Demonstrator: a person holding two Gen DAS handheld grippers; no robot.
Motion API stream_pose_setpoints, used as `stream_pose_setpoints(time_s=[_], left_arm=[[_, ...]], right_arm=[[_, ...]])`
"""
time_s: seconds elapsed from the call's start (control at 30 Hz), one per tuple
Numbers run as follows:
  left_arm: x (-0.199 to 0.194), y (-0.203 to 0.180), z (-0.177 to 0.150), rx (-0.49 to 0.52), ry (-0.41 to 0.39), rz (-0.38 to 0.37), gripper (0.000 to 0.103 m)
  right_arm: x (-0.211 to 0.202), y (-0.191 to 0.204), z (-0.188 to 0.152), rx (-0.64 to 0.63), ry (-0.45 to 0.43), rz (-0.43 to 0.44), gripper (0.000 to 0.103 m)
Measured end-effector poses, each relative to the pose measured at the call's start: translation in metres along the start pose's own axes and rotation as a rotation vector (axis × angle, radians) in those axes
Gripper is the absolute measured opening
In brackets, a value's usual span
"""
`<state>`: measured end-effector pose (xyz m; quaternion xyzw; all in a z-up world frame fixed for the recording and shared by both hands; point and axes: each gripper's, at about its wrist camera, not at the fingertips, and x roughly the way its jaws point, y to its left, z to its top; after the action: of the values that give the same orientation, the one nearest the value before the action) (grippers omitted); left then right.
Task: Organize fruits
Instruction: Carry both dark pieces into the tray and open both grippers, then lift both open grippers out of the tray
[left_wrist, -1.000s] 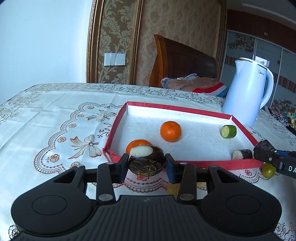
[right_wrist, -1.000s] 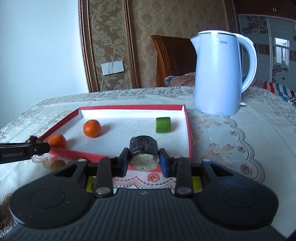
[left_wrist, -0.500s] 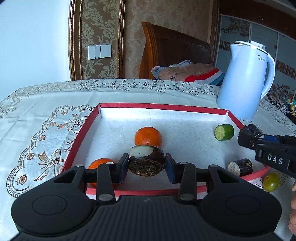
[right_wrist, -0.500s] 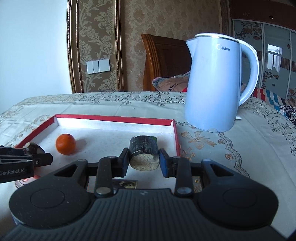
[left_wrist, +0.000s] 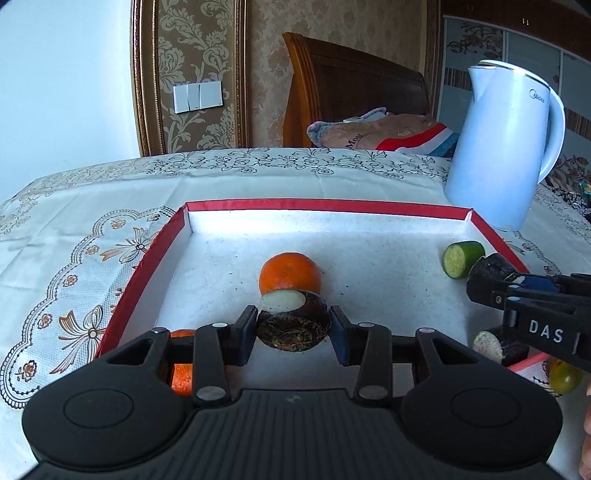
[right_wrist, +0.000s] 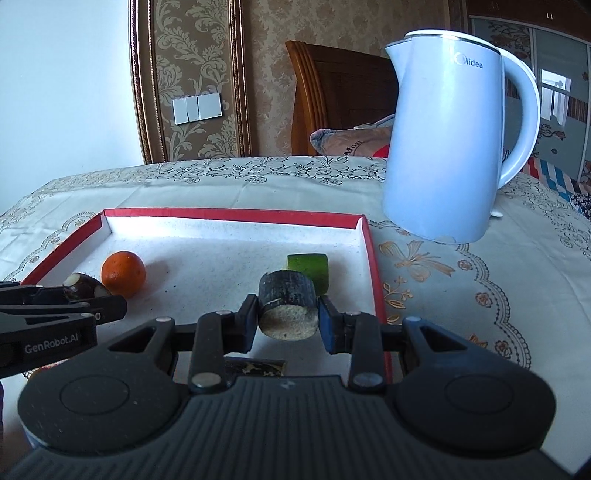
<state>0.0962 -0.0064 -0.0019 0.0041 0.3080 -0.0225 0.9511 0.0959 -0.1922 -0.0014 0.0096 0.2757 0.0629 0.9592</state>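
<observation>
A: Left wrist view. The left tool (left_wrist: 293, 330) is seen closed to a narrow gap on a dark, rough-skinned fruit with one white cut face (left_wrist: 291, 321), clamped by its sides at lower centre of the frame. It is held clear above the white floor of the red-rimmed tray (left_wrist: 328, 205), presumably so it can be set down without being dragged.

B: What is noted beneath it?

A: A whole orange (left_wrist: 290, 272) lies directly behind the held fruit; a second orange (left_wrist: 181, 371) is partly hidden under the tool at lower left. A green cut piece (left_wrist: 461, 258) lies at the right rim. A small green-yellow fruit (left_wrist: 565, 376) is left outside the tray on the bench (left_wrist: 74, 229), lower right.

B: Right wrist view?

A: The right tool (right_wrist: 288, 323) is closed nearly fully on a dark-skinned cylinder with a pale fibrous end (right_wrist: 288, 302), gripped across its curved sides, cut end toward the camera. It is carried over the tray's near right part, just in front of the green piece (right_wrist: 308, 267). Like is judged to be grouped with like. The kettle (right_wrist: 450, 147) stands outside, upper right, well apart.
</observation>
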Motion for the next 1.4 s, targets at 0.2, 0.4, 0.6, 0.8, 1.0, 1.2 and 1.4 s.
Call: stream_pose_setpoints(time_s=[0.2, 0.4, 0.6, 0.8, 1.0, 1.2, 1.4], left_arm=[[0.011, 0.002, 0.005, -0.012, 0.008, 0.016, 0.041], [0.019, 0.001, 0.010, -0.014, 0.000, 0.036, 0.041], [0.028, 0.001, 0.011, -0.011, 0.008, 0.053, 0.041], [0.033, 0.001, 0.012, -0.007, -0.004, 0.068, 0.041], [0.032, 0.003, 0.011, -0.019, -0.001, 0.066, 0.046], [0.030, 0.006, 0.011, -0.036, -0.005, 0.076, 0.058], [0.022, -0.005, 0.008, 0.035, -0.058, 0.102, 0.061]], right_arm=[[0.015, -0.002, 0.002, 0.001, 0.031, -0.013, 0.032], [0.027, -0.002, 0.003, 0.005, 0.040, -0.022, 0.032], [0.039, 0.001, 0.006, -0.014, 0.032, -0.054, 0.032], [0.044, 0.000, 0.008, -0.006, 0.021, -0.062, 0.032], [0.043, 0.000, 0.007, -0.001, 0.014, -0.071, 0.032], [0.040, 0.000, 0.006, -0.003, 0.000, -0.076, 0.050], [0.039, 0.000, 0.005, -0.002, 0.000, -0.068, 0.053]])
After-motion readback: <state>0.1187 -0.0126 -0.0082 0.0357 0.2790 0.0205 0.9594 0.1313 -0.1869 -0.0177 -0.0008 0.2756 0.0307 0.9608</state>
